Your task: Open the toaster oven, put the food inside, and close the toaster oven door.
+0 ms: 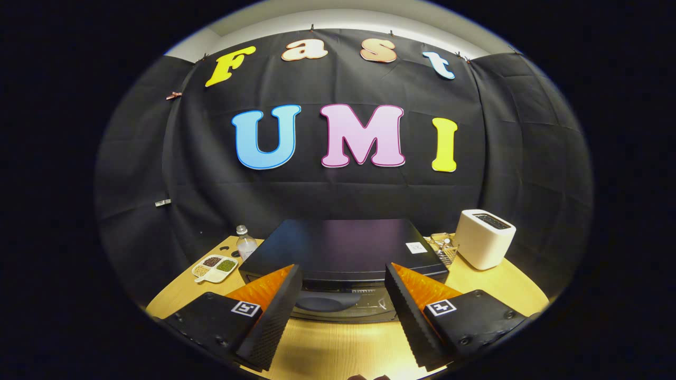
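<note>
My gripper (343,295) is held above the wooden table (327,348), fingers spread wide with nothing between them. Farthest left on the table: a white divided dish (215,268) with four compartments, each holding a different dry fill, one dark, one green, two pale; I cannot tell what they are. Just right of it stands a clear bottle (245,244) with a white cap, upright, label not readable. Directly ahead of my fingers sits the toaster oven (343,248), a black box seen from above, glass door closed and facing me; a small white sticker (416,247) lies on its top near the right back corner, print too small to read. Right of the oven is a clear container (442,246), contents unclear. Farthest right stands a white slot toaster (484,238), slot up.
</note>
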A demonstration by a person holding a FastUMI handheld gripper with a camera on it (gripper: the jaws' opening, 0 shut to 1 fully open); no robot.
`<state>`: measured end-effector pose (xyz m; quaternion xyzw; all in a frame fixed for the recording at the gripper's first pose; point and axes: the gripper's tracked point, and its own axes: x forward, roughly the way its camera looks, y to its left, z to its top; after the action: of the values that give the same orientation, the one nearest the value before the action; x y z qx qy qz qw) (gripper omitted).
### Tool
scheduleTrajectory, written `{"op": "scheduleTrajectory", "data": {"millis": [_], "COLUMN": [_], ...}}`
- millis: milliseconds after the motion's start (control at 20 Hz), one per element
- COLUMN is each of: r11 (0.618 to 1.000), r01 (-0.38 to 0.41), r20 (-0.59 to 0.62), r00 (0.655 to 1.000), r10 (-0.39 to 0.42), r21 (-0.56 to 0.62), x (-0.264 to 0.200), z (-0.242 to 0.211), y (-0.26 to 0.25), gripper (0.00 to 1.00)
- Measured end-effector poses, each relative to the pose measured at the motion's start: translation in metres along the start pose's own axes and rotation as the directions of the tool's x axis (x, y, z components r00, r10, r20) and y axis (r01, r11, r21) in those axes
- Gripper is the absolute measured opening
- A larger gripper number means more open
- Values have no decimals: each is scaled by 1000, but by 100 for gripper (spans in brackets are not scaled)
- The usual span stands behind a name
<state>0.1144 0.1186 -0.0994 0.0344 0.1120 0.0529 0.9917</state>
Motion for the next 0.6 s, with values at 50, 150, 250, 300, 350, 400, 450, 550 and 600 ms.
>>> {"op": "scheduleTrajectory", "data": {"millis": [50,150,250,300,350,400,450,550,600], "r11": [1000,1000,1000,1000,1000,1000,1000,1000,1000], "r01": [0,5,2,4,4,3,1,-5,0], "r20": [-8,-24,-38,-48,-57,-66,-73,-114,-85], "r00": [1000,1000,999,999,998,998,997,993,996], "r10": [0,-5,-2,-4,-4,-3,-1,3,-1], "r21": [4,6,-1,-8,-9,-9,-13,-14,-6], "x": [9,21,32,36,39,41,42,43,48], "z": [-5,-13,-23,-27,-32,-38,-42,-57,-52], "y": [3,7,12,13,14,15,16,17,16], "gripper": [98,98,98,98,98,98,98,98,99]}}
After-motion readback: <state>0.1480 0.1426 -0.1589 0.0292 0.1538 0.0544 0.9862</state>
